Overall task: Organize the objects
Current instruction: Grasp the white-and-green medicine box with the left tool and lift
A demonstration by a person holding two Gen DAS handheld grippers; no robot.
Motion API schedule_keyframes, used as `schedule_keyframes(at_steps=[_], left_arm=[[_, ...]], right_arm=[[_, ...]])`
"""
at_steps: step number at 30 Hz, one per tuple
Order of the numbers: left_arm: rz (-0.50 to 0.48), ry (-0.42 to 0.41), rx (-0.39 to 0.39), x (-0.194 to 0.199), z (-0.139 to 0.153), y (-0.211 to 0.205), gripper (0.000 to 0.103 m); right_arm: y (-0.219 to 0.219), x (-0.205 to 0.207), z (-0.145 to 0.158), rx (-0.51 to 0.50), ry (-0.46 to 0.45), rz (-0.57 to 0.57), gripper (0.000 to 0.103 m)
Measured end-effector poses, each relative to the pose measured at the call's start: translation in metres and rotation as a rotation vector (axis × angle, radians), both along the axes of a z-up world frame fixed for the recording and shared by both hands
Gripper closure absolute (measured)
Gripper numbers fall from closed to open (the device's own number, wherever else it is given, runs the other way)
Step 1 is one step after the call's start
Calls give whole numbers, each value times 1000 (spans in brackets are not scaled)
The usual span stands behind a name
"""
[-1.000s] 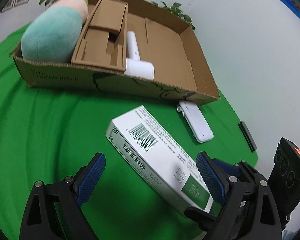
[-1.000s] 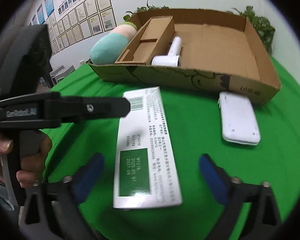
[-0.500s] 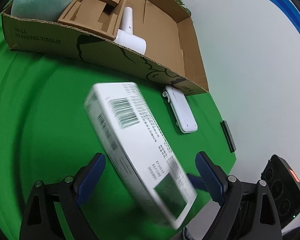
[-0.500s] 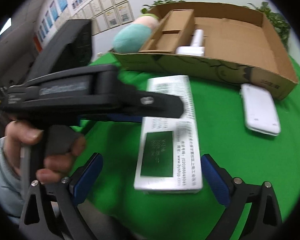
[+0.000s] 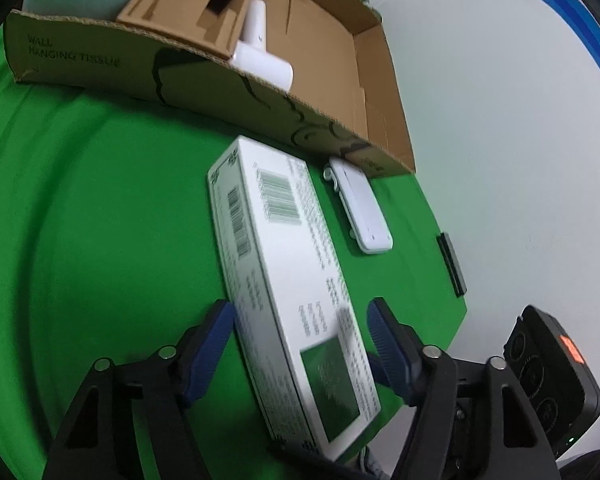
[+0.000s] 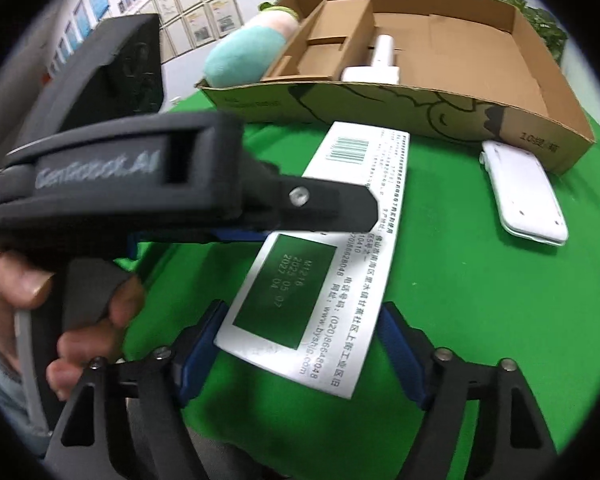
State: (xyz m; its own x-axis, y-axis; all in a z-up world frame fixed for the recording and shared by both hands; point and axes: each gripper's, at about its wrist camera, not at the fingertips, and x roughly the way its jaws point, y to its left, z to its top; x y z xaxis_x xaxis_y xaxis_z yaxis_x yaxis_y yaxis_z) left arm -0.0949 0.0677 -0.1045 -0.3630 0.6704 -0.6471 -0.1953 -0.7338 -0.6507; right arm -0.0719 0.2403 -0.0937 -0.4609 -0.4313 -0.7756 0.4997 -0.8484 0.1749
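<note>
Now both grippers, left (image 5: 300, 320) and right (image 6: 300, 328), are closing around the long white carton (image 5: 284, 280) (glossy, rectangular)

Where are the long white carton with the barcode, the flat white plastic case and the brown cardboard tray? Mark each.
long white carton (image 5: 288, 280): left wrist view, middle of its top face.
flat white plastic case (image 6: 524, 196): right wrist view, centre of its top.
brown cardboard tray (image 6: 380, 110): right wrist view, front wall.
</note>
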Motion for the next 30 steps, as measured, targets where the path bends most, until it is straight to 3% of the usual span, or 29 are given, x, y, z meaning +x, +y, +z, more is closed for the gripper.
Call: schedule_keyframes(at_steps=[3, 9, 14, 19, 30], left_arm=[[-13, -11, -11, 3, -1, 3, 46], [-18, -27, 1, 9, -2, 6, 47], [-30, -51, 38, 9, -4, 5, 47], [-38, -58, 36, 10, -4, 4, 50], [-47, 62, -33, 23, 30, 11, 62]], right_arm=[[1, 3, 0, 14, 16, -13, 29], [6, 8, 0, 7, 14, -26, 30], [19, 4, 4, -101, -29, -40, 33], [16, 8, 9, -118, -28, -17, 35], [19, 13, 20, -143, 21, -32, 38]])
